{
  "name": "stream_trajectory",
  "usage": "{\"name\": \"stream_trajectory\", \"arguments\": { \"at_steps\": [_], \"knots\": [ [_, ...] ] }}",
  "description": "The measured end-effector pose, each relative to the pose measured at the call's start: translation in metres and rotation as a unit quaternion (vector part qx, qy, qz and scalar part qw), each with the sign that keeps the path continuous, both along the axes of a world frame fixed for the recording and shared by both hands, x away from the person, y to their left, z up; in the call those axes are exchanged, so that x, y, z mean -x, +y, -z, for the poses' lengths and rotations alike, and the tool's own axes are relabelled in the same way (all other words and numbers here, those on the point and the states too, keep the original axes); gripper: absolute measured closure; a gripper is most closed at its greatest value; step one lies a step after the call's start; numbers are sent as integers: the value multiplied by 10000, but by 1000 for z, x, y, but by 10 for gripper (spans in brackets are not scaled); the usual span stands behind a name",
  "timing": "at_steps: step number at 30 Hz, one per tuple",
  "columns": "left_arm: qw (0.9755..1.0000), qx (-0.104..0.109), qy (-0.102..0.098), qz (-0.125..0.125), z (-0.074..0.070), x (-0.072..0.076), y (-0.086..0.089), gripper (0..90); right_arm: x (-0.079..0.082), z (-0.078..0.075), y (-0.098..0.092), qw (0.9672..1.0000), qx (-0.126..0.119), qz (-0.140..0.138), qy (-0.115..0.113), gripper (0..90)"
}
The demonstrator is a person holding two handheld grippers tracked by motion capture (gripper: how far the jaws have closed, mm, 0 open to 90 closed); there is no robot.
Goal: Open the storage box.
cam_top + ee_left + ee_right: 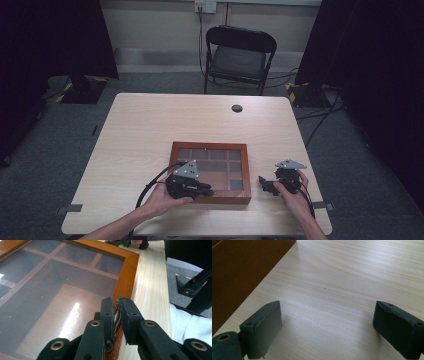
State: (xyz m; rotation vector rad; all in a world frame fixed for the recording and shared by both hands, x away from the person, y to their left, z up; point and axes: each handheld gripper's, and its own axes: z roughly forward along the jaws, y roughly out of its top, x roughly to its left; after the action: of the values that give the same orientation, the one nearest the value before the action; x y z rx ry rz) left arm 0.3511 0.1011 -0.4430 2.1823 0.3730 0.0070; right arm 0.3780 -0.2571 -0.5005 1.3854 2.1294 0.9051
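A brown wooden box (210, 145) with a glass lid over several compartments lies near the table's front edge. My left gripper (204, 190) is at the box's front rim. In the left gripper view its jaws (117, 305) are shut on a small brass handle (117, 315) fixed to the lid's front frame (127, 272). My right gripper (266, 185) rests on the table just right of the box. Its jaws (327, 317) stand wide open over bare wood, and the box's side wall (242, 270) is to their left.
A black folding chair (239, 55) stands beyond the table's far edge. A round cable hole (237, 108) is set in the far part of the light wooden table (150, 130). Dark curtains and stand bases flank the table. A white sleeve (192, 325) lies close to the left gripper.
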Motion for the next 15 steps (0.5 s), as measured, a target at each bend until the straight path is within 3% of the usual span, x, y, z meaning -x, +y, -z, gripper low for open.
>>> {"name": "stream_trajectory", "arguments": {
  "at_steps": [4, 8, 13, 15],
  "knots": [
    [10000, -23, 10, 12, 0, 0, 0, 805, 0, 0, 0, 10000, 1, -3, 0, 78],
    [9998, -30, 192, 16, -2, -4, -4, 810, 0, 0, 0, 10000, 2, -8, 1, 78],
    [9996, -179, 226, 60, -5, -6, -6, 812, 0, 0, 0, 10000, 1, -20, -1, 78],
    [9996, -114, 258, 85, -5, -7, -5, 813, 0, 0, 0, 10000, 4, -24, -8, 78]
  ]
}}
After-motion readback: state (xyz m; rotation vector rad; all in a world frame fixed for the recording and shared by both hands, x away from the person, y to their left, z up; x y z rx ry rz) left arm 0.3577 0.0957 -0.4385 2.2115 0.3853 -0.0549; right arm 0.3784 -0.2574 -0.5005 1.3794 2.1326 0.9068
